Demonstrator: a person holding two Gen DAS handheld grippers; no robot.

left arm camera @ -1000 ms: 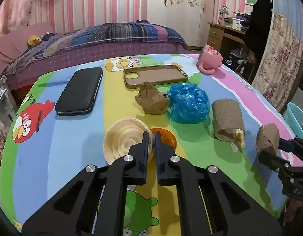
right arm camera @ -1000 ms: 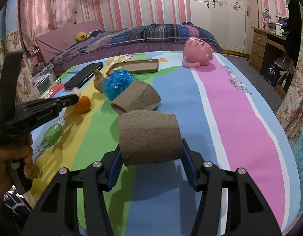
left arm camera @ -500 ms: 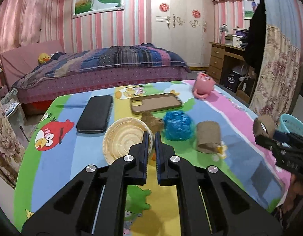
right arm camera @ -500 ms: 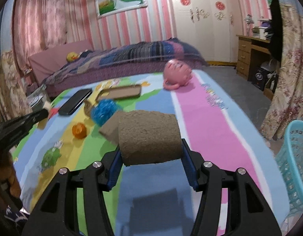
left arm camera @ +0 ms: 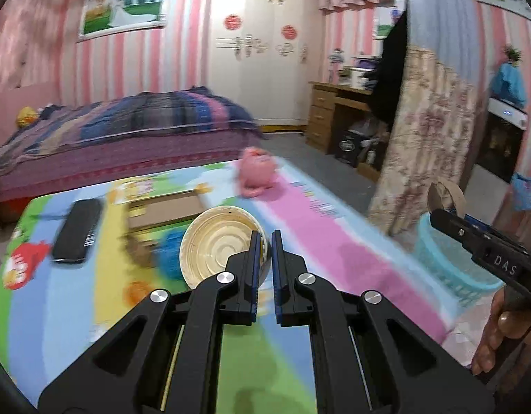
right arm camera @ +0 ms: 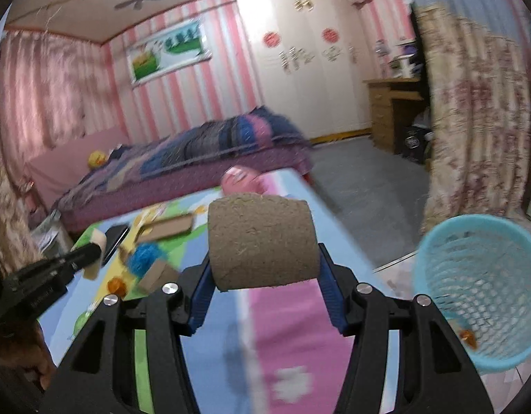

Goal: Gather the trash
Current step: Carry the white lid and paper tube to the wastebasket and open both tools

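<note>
Whereas both loads sat low over the table [left arm camera: 351,241] a second ago, the right tool [right arm camera: 262,262], clenching the cardboard roll [right arm camera: 262,241], and the left tool [left arm camera: 263,241], pinching the paper bowl [left arm camera: 217,245], have risen and swung toward the blue basket [right arm camera: 479,276], so disposal appears imminent.

Motion blur smeared the worktop [left arm camera: 300,214] and the scraps [left arm camera: 168,252] on it beyond telling. The bowl [left arm camera: 213,245] hid part of them. The basket [right arm camera: 479,293] was cut off by the frame's edge.

Motion-blurred, fisheye-warped edges, perhaps ceiling-lit
</note>
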